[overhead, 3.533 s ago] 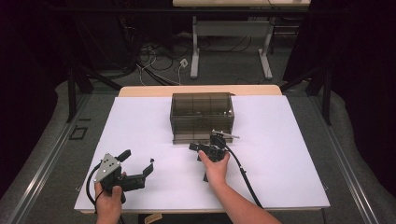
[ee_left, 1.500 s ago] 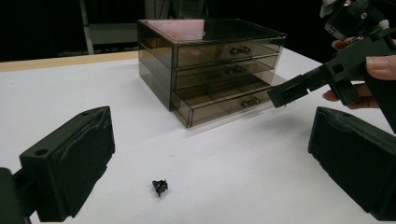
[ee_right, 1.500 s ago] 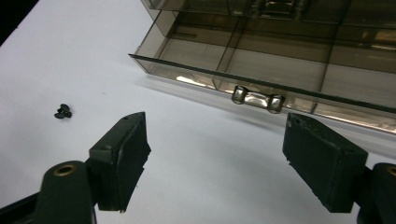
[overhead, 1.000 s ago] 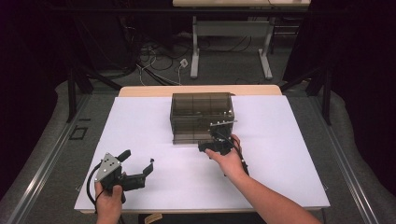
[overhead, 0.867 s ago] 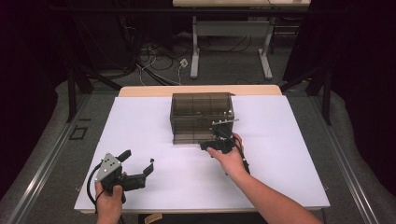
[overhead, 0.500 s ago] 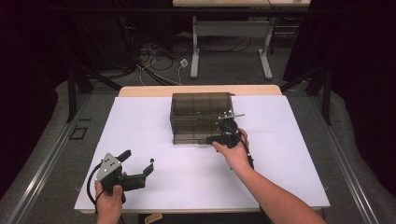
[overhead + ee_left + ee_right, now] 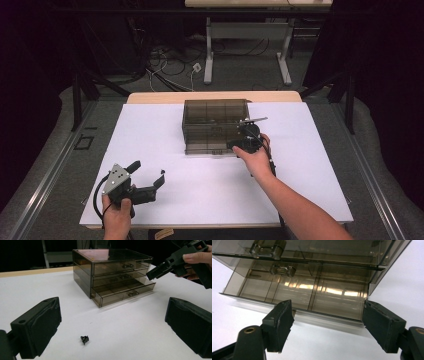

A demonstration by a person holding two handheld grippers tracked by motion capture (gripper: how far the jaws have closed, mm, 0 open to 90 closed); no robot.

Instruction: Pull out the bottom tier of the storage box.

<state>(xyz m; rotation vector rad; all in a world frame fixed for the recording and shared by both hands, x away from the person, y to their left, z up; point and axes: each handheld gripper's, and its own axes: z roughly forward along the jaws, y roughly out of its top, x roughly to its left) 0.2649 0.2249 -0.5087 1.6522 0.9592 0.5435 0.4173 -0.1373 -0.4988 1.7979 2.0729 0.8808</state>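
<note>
Your right gripper (image 7: 240,143), jaws wide and empty, sits at the drawer unit (image 7: 215,125) mid-frame. Your left gripper (image 7: 150,180), lower left, gapes wide.

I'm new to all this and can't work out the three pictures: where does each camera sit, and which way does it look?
High view: above the person's side of the table, looking forward and down; both forearms and hands show.
Left gripper view: rides the left gripper, looking across the table at the drawer box; its two black jaws show.
Right gripper view: rides the right gripper, close to the box's open bottom drawer; its jaws show.
Shared: the drawer box; the left gripper view also shows the right gripper.
</note>
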